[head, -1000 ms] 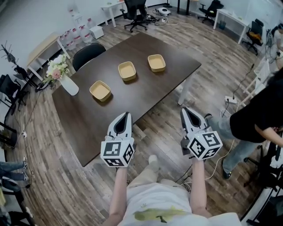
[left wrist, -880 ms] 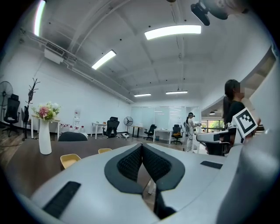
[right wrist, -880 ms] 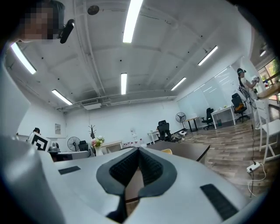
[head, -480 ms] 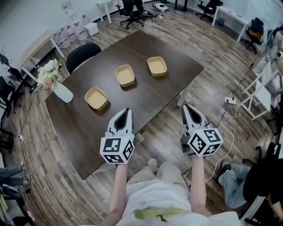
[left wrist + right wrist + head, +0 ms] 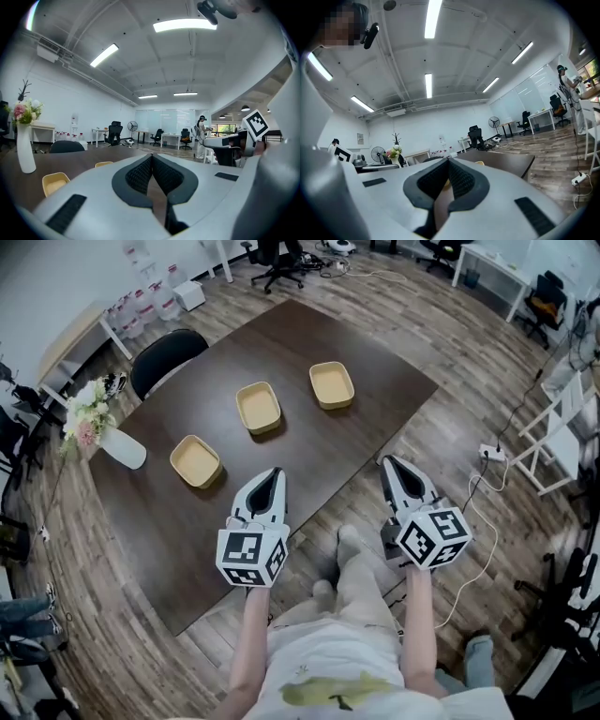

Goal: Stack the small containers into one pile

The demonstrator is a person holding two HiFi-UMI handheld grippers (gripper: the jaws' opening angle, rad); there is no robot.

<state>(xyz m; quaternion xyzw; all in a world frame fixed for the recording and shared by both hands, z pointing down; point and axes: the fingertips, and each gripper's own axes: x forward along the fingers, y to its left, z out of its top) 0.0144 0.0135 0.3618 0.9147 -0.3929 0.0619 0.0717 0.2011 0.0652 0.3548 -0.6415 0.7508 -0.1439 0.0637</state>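
Three small tan containers lie in a diagonal row on the dark table [image 5: 178, 549]: the left container [image 5: 195, 461], the middle container [image 5: 259, 408] and the right container [image 5: 332, 384]. All three are empty and stand apart. My left gripper [image 5: 274, 472] is shut and empty over the table's near part, short of the left and middle containers. My right gripper [image 5: 388, 462] is shut and empty at the table's near right edge. The left gripper view has two containers [image 5: 55, 182] [image 5: 104, 164] ahead on the left, beyond its touching fingertips [image 5: 152, 155]. In the right gripper view the jaws [image 5: 448, 161] are closed.
A white vase of flowers [image 5: 108, 440] stands at the table's left end, beside a dark chair [image 5: 164, 354]. My legs stand on the wooden floor below the grippers. A power strip and cables [image 5: 492, 454] lie on the floor to the right.
Both grippers have moved forward, from over the floor to the table's near edge, and the containers now lie closer. The person in dark clothes at the right has left the view.
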